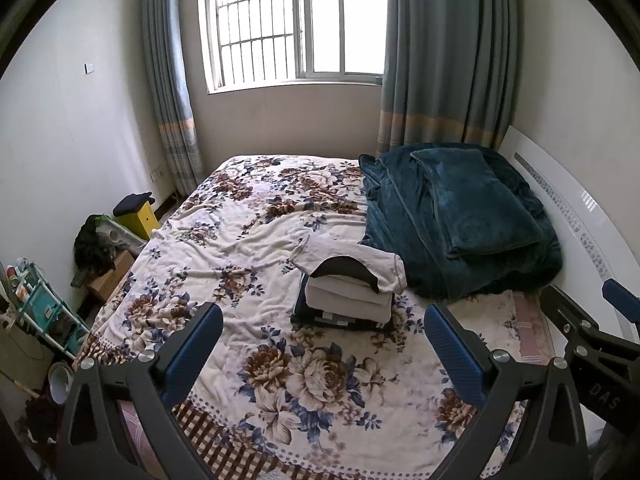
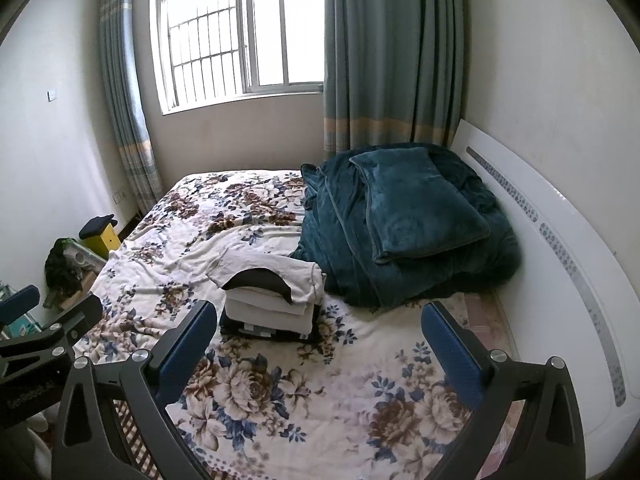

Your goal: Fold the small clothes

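Cream folded clothes (image 1: 348, 298), stacked on a dark garment (image 1: 340, 320), lie mid-bed on the floral quilt (image 1: 240, 240), just beside a teal blanket (image 1: 460, 220). Left gripper (image 1: 322, 350) and right gripper (image 2: 318, 346) hover near the stack, fingers spread, holding nothing.

Ahead of the jaws, the dark garment (image 1: 338, 320) under the folded stack (image 1: 348, 294) shows only its edge.
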The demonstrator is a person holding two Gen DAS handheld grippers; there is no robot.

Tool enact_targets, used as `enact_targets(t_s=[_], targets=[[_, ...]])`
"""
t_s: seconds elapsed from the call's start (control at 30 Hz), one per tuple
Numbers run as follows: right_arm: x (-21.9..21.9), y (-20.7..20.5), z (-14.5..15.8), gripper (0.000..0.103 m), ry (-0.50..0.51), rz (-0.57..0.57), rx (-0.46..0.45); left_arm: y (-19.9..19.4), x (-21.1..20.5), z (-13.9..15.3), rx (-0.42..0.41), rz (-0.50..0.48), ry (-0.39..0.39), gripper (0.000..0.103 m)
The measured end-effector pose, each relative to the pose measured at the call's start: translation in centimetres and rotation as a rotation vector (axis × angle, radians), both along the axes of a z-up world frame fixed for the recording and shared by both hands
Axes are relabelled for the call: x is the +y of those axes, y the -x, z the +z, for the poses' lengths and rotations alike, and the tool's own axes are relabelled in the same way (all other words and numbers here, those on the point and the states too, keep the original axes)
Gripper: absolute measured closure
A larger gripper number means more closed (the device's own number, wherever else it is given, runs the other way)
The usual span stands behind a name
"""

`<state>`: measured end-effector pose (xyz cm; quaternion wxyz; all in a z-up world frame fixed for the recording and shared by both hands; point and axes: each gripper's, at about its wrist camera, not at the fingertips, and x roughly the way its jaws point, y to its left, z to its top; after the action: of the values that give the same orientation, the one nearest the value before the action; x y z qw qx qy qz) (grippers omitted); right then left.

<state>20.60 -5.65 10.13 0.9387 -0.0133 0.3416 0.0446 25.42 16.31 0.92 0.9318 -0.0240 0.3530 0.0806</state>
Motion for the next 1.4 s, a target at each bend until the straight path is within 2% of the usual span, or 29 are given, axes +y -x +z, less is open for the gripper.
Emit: enact_targets(t_s=[1.4], targets=[[0.2, 0.7, -0.2, 0.000, -0.002, -0.006, -0.007, 1.9, 0.1, 0.5, -0.007, 0.039, -0.003, 0.000]])
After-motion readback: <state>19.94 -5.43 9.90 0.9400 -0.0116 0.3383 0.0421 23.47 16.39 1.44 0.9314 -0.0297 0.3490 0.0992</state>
